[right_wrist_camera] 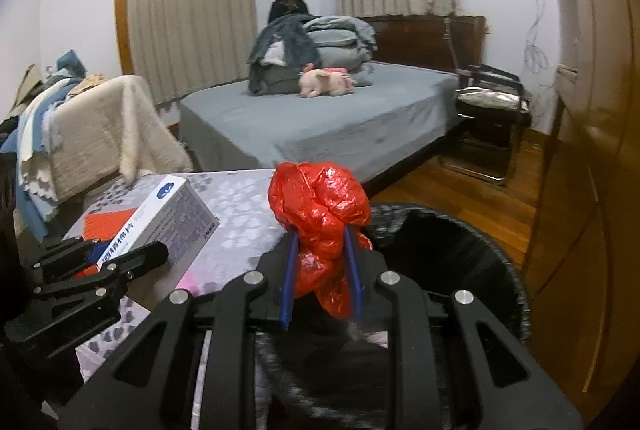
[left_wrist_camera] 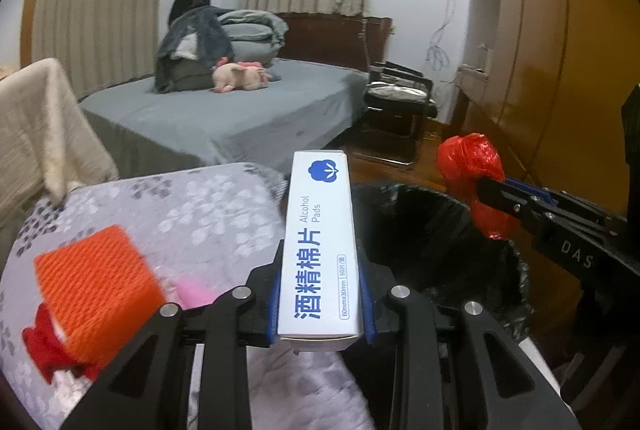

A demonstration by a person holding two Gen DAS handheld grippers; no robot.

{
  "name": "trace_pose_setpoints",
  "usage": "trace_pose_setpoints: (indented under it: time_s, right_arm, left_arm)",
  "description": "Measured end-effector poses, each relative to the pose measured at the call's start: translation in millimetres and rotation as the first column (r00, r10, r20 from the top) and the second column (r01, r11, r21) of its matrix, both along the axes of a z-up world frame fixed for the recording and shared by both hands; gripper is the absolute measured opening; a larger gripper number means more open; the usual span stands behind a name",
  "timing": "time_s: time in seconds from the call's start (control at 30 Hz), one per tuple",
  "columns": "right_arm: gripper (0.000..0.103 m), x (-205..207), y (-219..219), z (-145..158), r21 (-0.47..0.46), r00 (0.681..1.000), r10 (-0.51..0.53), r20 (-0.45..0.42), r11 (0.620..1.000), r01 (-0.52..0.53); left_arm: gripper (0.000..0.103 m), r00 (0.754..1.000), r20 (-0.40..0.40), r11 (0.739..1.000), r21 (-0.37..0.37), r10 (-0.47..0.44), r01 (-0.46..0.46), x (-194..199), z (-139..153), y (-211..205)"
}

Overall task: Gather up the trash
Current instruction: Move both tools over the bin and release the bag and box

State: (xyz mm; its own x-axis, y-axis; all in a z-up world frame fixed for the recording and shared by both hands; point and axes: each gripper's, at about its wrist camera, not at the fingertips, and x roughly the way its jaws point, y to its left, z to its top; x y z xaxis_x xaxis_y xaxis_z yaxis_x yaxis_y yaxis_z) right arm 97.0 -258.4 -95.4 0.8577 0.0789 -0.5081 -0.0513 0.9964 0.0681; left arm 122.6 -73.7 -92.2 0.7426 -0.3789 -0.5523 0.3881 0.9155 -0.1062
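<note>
Left gripper (left_wrist_camera: 322, 294) clamps a white alcohol-pad box (left_wrist_camera: 320, 246) lengthwise, at the table's (left_wrist_camera: 208, 206) edge. Right gripper (right_wrist_camera: 322, 270) pinches a crumpled red plastic bag (right_wrist_camera: 320, 214). Both hover at the rim of a black-lined bin (left_wrist_camera: 460, 230). Orange cloth (left_wrist_camera: 96, 290) lies on the table.

1. A big bed (right_wrist_camera: 340, 118) with a gray sheet stands by the far wall.
2. A pink toy pig (right_wrist_camera: 326, 82) lies on the bed.
3. Folded blankets (right_wrist_camera: 340, 38) sit piled behind the pig.
4. Long curtains (right_wrist_camera: 192, 10) hang closed.
5. A black chair (right_wrist_camera: 492, 110) stands beside the bed.
6. An orange cloth (left_wrist_camera: 96, 290) lies on the flowery table cover (left_wrist_camera: 208, 210).
</note>
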Motion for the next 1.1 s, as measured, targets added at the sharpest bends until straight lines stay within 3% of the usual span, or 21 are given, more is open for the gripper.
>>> trace_pose_setpoints:
  time_s: [0.5, 0.77, 0.8, 0.83, 0.9, 0.97, 1.03, 1.1]
  right_arm:
    - [0.021, -5, -72, -19, -0.022, 0.99, -0.14, -0.03, 0.99, 0.14]
    - [0.024, 1, -85, -35, -0.024, 0.983, -0.174, -0.064, 0.985, 0.172]
    - [0.025, 3, -86, -36, -0.022, 0.982, -0.178, -0.068, 0.984, 0.177]
    - [0.026, 4, -87, -38, -0.02, 0.981, -0.181, -0.074, 0.983, 0.18]
    - [0.033, 4, -88, -41, -0.018, 0.979, -0.188, -0.08, 0.982, 0.187]
    - [0.044, 4, -89, -42, -0.018, 0.978, -0.192, -0.081, 0.981, 0.191]
    - [0.06, 2, -88, -41, -0.02, 0.977, -0.199, -0.074, 0.98, 0.198]
    - [0.088, -1, -86, -38, -0.023, 0.975, -0.213, -0.056, 0.977, 0.212]
  left_arm:
    - [0.03, 0.991, -0.002, 0.991, -0.02, -0.132, 0.132, 31, -1, -80]
    - [0.031, 0.983, -0.041, 0.984, -0.005, -0.179, 0.179, 46, -16, -109]
    - [0.032, 0.983, -0.045, 0.984, -0.004, -0.178, 0.178, 47, -17, -109]
    - [0.041, 0.983, -0.049, 0.984, -0.007, -0.178, 0.178, 48, -18, -110]
    - [0.051, 0.984, -0.055, 0.985, -0.018, -0.172, 0.172, 50, -18, -107]
    - [0.056, 0.985, -0.055, 0.986, -0.019, -0.164, 0.163, 50, -18, -103]
    - [0.063, 0.988, -0.051, 0.989, -0.016, -0.149, 0.148, 51, -17, -98]
    - [0.07, 0.992, -0.039, 0.992, -0.013, -0.123, 0.123, 48, -14, -87]
